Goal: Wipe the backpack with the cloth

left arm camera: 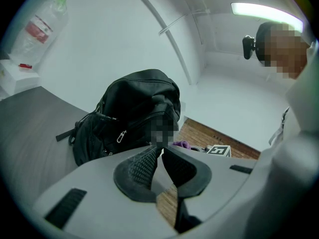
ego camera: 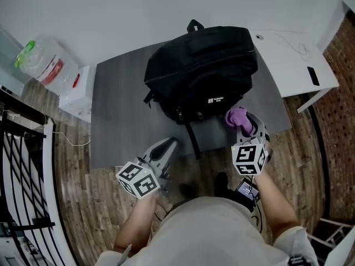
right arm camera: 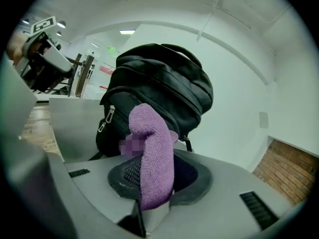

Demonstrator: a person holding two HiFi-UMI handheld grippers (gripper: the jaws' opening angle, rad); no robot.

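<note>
A black backpack [ego camera: 201, 73] stands on a grey table [ego camera: 116, 115], its zipped front facing me. My right gripper [ego camera: 248, 127] is shut on a purple cloth [ego camera: 237, 117], which sticks up between the jaws [right arm camera: 152, 153] just short of the backpack's [right arm camera: 159, 88] lower right front. My left gripper [ego camera: 168, 147] hangs near the table's front edge, left of a dangling strap, with its jaws nearly together and nothing between them. In the left gripper view the backpack [left arm camera: 129, 116] rises beyond the pads [left arm camera: 142, 166], and the purple cloth [left arm camera: 182, 144] peeks out at right.
A clear plastic bottle [ego camera: 41, 62] and a white box [ego camera: 77, 93] sit left of the table. A white table [ego camera: 291, 60] with a dark phone [ego camera: 313, 75] stands at right. Black railing [ego camera: 19, 170] runs along the left over wooden floor.
</note>
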